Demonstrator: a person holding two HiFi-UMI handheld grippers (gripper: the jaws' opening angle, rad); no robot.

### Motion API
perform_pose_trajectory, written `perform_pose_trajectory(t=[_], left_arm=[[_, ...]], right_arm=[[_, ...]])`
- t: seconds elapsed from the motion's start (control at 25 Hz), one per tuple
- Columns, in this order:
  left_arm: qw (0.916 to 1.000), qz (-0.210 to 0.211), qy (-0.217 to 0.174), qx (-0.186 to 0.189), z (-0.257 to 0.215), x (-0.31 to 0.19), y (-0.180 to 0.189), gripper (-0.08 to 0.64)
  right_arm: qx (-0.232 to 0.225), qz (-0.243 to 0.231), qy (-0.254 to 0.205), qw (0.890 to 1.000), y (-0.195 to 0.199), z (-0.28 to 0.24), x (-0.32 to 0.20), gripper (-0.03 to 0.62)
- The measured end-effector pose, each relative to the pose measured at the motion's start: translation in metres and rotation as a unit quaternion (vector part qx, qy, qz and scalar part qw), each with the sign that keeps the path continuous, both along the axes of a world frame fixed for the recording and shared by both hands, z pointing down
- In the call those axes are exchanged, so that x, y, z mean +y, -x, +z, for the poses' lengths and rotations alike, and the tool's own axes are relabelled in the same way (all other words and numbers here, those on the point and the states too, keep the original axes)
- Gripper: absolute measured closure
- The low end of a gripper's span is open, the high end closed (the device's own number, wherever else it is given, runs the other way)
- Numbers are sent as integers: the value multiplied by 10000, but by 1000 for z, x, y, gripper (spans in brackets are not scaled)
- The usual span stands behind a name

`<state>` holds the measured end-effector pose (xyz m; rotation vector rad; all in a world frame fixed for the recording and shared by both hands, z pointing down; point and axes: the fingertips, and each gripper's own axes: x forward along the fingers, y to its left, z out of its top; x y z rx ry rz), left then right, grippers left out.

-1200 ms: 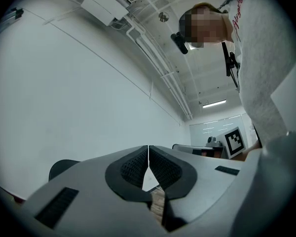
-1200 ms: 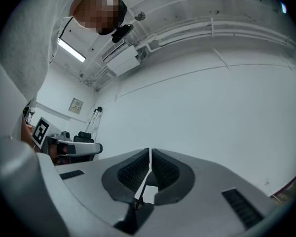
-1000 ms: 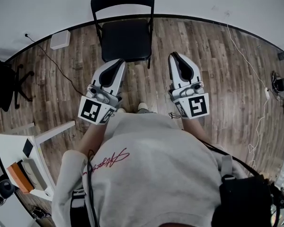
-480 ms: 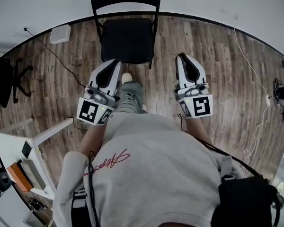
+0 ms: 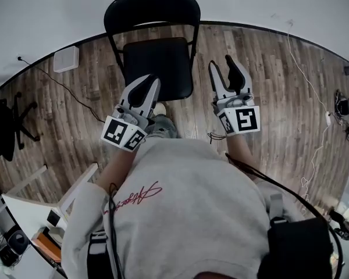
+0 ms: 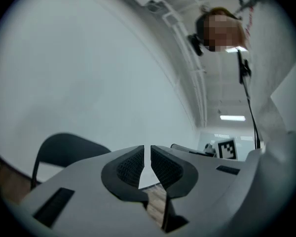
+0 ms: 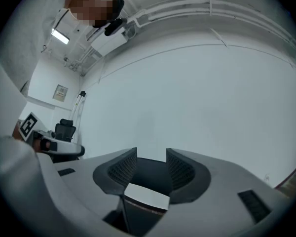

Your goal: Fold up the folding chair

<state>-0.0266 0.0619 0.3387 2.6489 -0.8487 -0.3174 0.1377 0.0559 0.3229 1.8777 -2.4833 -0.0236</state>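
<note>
A black folding chair stands unfolded against the white wall, its backrest [image 5: 151, 7] above its seat [image 5: 157, 68]. My left gripper [image 5: 153, 81] is shut and empty, with its tips over the seat's front left corner. In the left gripper view, those closed jaws [image 6: 147, 151] point nearly level, and the backrest [image 6: 64, 149] lies to their left. My right gripper [image 5: 225, 68] hovers just right of the seat. Its jaws are opening and hold nothing. In the right gripper view, the dark chair back [image 7: 150, 174] shows beyond the gap in that gripper [image 7: 152, 157].
A white box [image 5: 66, 58] sits on the wood floor by the wall. A black office chair [image 5: 3, 121] stands at the far left, and a white desk [image 5: 29, 205] at the lower left. Cables [image 5: 314, 97] trail across the floor on the right. The person's shoe [image 5: 159, 107] is near the seat's front.
Both grippers have moved forward to the chair's seat as the person stepped closer. The right gripper's jaws have parted; the left stays shut.
</note>
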Motion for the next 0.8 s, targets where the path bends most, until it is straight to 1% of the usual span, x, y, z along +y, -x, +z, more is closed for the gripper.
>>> perform_pose_trajectory(t=[0.04, 0.08, 0.12, 0.16, 0.2, 0.28, 0.32, 0.36, 0.4, 0.48, 0.52, 0.56, 0.6, 0.64, 0.68, 0.8], left_arm=[[9983, -50, 514, 281, 15, -11, 2, 516], [9927, -160, 1055, 565, 33, -21, 6, 453], [9832, -330, 1584, 847, 53, -28, 11, 390], [9699, -536, 2087, 1133, 74, -33, 16, 343], [9536, -749, 2557, 1400, 97, -36, 20, 323], [9162, -1181, 3401, 1758, 152, -35, 27, 300], [8952, -1401, 3805, 1852, 184, -30, 29, 287], [8717, -1632, 4202, 1924, 217, -22, 32, 279], [8461, -1900, 4565, 1989, 251, -13, 35, 268], [7949, -2533, 5098, 2099, 315, 8, 44, 256], [7726, -2842, 5267, 2120, 342, 20, 46, 255], [7543, -3105, 5388, 2104, 366, 33, 47, 255], [7419, -3292, 5465, 2063, 387, 43, 45, 253], [7363, -3379, 5501, 2025, 406, 50, 43, 245], [7368, -3370, 5509, 2004, 423, 52, 39, 235], [7504, -3122, 5481, 1978, 470, 52, 30, 210]], right_arm=[[-55, 106, 65, 9999, -4, 4, -16, 414], [-81, 225, 120, 9996, -8, 9, -30, 404], [-50, 341, 170, 9993, -12, 15, -43, 397], [35, 432, 226, 9988, -15, 22, -54, 391], [141, 487, 295, 9983, -18, 30, -65, 385], [275, 531, 480, 9971, -27, 53, -86, 380], [308, 543, 599, 9963, -32, 67, -95, 379], [346, 549, 729, 9952, -37, 83, -105, 377], [390, 551, 860, 9940, -42, 99, -114, 375], [465, 551, 1139, 9909, -53, 135, -132, 371], [504, 538, 1311, 9886, -59, 153, -140, 371], [561, 517, 1502, 9857, -66, 173, -147, 370], [629, 504, 1690, 9823, -72, 193, -154, 367], [683, 510, 1856, 9789, -79, 212, -160, 364], [701, 536, 1995, 9759, -85, 231, -167, 359], [662, 593, 2284, 9695, -98, 280, -187, 350]])
